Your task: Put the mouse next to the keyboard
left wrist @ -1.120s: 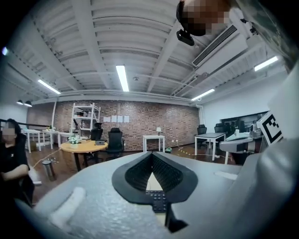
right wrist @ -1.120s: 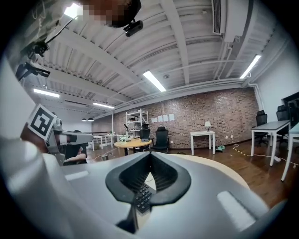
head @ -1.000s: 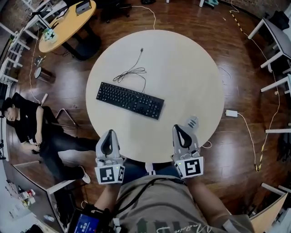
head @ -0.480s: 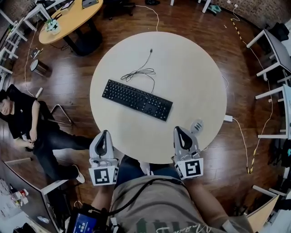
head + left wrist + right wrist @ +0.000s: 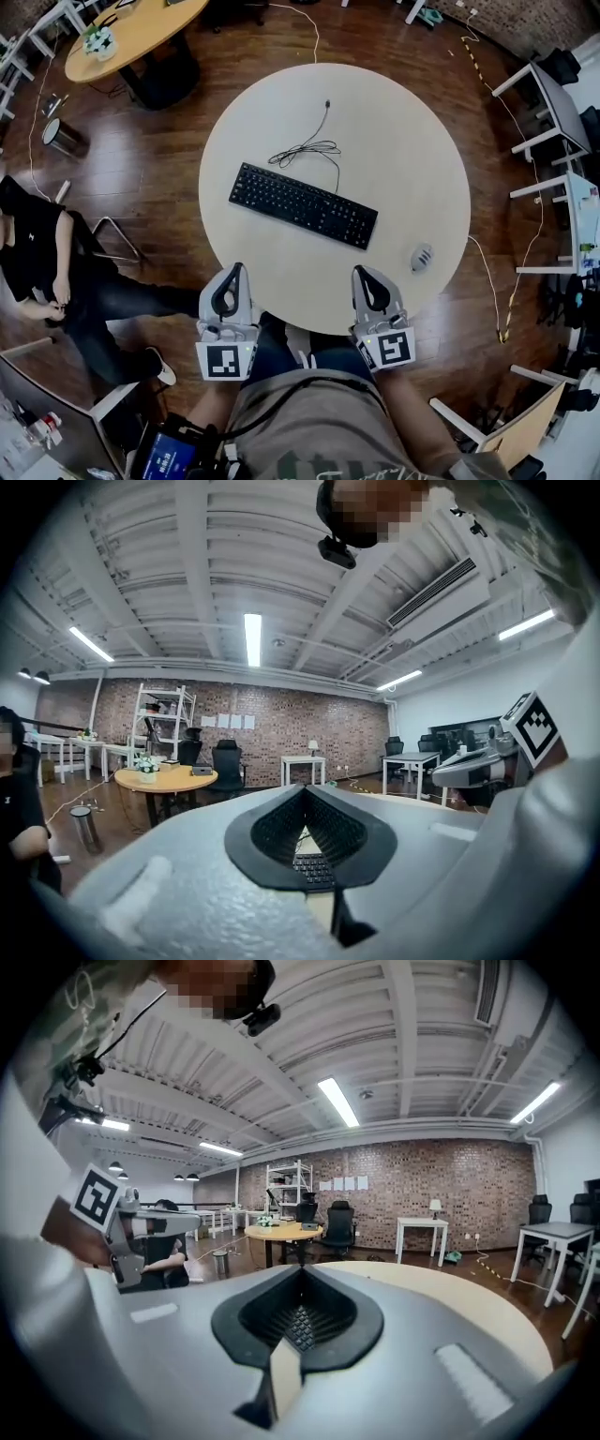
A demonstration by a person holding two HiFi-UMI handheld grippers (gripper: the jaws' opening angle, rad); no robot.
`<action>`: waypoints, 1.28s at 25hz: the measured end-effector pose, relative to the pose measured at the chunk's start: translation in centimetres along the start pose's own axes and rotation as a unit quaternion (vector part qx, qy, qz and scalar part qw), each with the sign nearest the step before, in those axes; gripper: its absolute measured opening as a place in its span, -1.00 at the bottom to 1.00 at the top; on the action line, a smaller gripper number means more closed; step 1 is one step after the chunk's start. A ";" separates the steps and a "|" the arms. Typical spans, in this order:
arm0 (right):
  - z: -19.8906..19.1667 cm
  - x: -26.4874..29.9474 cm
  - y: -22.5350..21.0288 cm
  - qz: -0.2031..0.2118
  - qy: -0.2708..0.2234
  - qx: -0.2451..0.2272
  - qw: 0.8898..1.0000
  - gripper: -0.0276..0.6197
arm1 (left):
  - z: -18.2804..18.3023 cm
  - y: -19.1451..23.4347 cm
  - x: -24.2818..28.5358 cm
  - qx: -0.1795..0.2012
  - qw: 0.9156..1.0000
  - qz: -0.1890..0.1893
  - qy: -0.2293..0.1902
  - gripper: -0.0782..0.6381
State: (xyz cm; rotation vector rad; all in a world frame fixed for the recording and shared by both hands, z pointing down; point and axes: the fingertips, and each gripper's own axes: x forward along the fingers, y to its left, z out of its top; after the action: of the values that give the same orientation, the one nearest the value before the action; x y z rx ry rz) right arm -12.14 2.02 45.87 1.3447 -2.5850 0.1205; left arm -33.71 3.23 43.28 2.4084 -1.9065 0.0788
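Approach step, nothing grasped yet. The mouse [image 5: 422, 256] sits at the lower right of the table [image 5: 403, 112], well apart from the keyboard [image 5: 303, 204] at centre. Next, we judge, the right gripper [image 5: 362, 273] must open and reach right for it. It and the left gripper [image 5: 233, 270] both have fingers pressed together, empty.

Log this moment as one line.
left hand-held gripper: shut, empty | right hand-held gripper: shut, empty | mouse: untouched, apart from keyboard
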 end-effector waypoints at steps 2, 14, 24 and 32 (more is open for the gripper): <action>0.2 0.5 1.7 -0.006 0.007 0.006 1.000 -0.90 | -0.4 0.1 -0.7 -0.005 1.000 -0.018 0.008 -0.78; -2.0 -3.9 8.8 0.038 0.024 0.030 0.999 -0.90 | 0.0 -0.4 -7.3 0.007 1.000 0.001 0.019 -0.78; 0.5 -20.1 8.1 0.008 -0.079 0.011 0.997 -0.90 | 1.4 -12.7 -18.4 0.013 1.000 0.008 -0.010 -0.78; -0.2 -33.2 12.4 0.046 -0.087 0.025 0.995 -0.90 | -0.3 -22.5 -29.4 0.016 1.000 0.003 0.018 -0.78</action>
State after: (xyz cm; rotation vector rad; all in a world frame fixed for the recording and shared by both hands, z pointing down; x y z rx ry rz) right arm -3.80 35.69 38.66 1.3077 -2.8081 0.0877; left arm -18.54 36.94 40.63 2.4040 -1.9114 0.1532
